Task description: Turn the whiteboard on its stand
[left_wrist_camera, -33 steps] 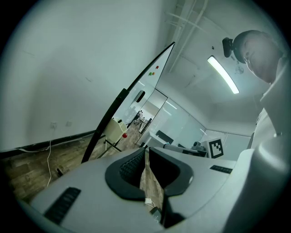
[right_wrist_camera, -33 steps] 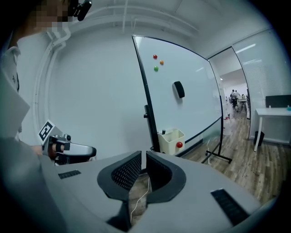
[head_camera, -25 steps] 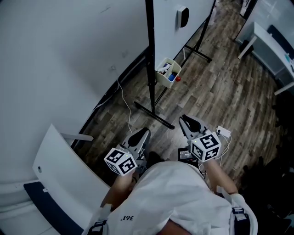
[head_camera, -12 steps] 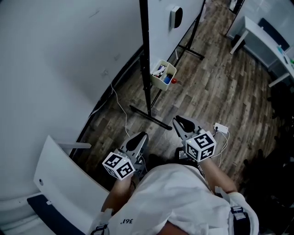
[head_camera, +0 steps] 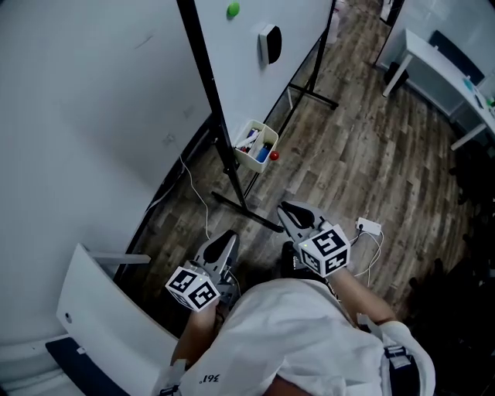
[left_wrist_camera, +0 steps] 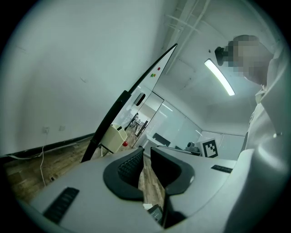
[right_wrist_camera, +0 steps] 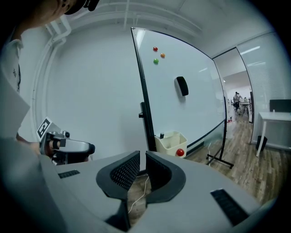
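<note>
The whiteboard [head_camera: 247, 85] stands on a black-framed stand [head_camera: 213, 116] ahead of me, with a green magnet [head_camera: 233, 10] and a black eraser [head_camera: 269, 44] on its face. A cream bin [head_camera: 255, 145] with a red ball [head_camera: 274, 155] hangs low on the post. My left gripper [head_camera: 224, 241] and right gripper [head_camera: 288, 210] are held low near my body, short of the stand's foot [head_camera: 247, 213] and touching nothing. Both show only a narrow gap with nothing between the jaws: left gripper [left_wrist_camera: 146, 152], right gripper [right_wrist_camera: 142, 157]. The right gripper view faces the whiteboard [right_wrist_camera: 195, 59] and its post [right_wrist_camera: 145, 113].
A white wall runs along the left. A cable [head_camera: 203, 203] trails over the wood floor by the stand, and a white adapter [head_camera: 368, 227] lies at my right. A white desk [head_camera: 441, 69] is at the back right, a white panel [head_camera: 108, 309] at the lower left.
My head view has swung, so the board's post now leans left and the green magnet has come into sight. Both grippers sit slightly lower and further left in the picture, still empty.
</note>
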A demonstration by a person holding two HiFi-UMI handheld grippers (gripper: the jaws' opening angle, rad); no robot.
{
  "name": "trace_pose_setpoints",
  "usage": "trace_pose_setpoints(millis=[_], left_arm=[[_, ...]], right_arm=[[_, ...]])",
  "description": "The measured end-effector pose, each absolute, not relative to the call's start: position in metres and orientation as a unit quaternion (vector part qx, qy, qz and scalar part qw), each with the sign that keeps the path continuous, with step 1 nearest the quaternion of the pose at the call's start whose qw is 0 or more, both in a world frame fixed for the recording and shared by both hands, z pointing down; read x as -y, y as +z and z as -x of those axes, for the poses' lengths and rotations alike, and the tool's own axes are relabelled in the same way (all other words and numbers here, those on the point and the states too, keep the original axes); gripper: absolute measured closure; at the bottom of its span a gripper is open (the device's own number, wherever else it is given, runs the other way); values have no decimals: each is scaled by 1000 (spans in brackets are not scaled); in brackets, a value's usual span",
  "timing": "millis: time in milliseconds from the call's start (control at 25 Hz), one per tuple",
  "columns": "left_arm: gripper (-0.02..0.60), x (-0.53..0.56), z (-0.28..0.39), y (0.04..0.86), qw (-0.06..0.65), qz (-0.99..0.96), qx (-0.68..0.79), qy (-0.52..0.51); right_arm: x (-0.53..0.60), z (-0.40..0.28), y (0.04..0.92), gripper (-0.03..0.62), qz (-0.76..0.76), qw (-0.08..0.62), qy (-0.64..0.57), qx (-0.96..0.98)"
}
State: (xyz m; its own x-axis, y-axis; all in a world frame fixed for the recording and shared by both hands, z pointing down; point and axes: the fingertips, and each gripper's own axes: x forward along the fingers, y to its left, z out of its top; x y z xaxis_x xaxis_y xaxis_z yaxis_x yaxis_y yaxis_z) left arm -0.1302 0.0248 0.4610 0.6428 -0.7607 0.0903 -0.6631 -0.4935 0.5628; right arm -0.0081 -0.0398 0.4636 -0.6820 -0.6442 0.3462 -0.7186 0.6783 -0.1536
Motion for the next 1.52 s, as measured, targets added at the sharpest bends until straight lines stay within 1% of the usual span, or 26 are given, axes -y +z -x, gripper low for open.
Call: trace_pose_setpoints(millis=[480, 720, 960, 1160, 1520], left_arm=[[541, 50, 86, 434, 251, -839, 471, -102], [536, 71, 75, 431, 242, -823, 503, -108], [491, 85, 87, 431, 228, -820, 516, -101], [468, 94, 103, 427, 226, -823, 513, -94], [463, 106, 142, 425, 212, -840, 491, -90]], right_arm=[[104, -55, 454, 539, -345, 133, 136, 919], [125, -73, 462, 539, -326, 139, 139, 925], [136, -71, 462, 539, -324, 137, 140, 926], [138, -59, 461, 537, -336, 133, 140, 922], [137, -32, 460, 537, -362, 130, 135, 913]])
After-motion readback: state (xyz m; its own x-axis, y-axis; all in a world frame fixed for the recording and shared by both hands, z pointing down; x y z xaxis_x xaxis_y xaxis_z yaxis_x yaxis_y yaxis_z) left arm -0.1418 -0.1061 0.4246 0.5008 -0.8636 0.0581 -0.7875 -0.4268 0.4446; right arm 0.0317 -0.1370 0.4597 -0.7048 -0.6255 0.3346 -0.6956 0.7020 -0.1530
